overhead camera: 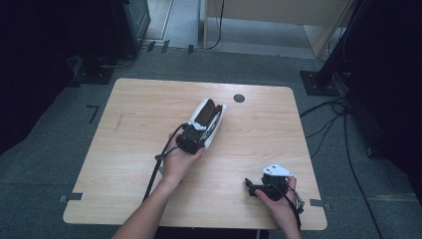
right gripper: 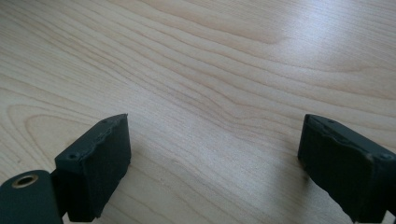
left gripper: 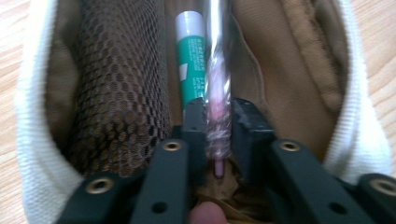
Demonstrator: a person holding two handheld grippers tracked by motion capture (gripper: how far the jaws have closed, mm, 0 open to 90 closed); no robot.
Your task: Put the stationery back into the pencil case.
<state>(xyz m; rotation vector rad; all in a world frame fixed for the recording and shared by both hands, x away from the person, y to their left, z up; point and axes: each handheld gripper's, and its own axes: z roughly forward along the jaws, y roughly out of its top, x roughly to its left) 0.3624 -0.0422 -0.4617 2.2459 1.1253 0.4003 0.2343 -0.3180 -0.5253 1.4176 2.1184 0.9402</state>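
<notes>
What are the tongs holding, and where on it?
The left tongs pinch a thin clear-wrapped pink stick near its lower end, over the open pouch. The right tongs hold nothing.

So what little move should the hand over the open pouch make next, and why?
Probably open the left tool and let go. Its jaws stand close around a clear-wrapped pink pen that already reaches deep into the white pencil pouch, beside a green-labelled tube. The right tool rests open over the table.

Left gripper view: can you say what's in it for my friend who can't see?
The left gripper pinches a clear-wrapped pink stick over an open white pouch. A green tube and brown mesh pocket lie inside.
</notes>
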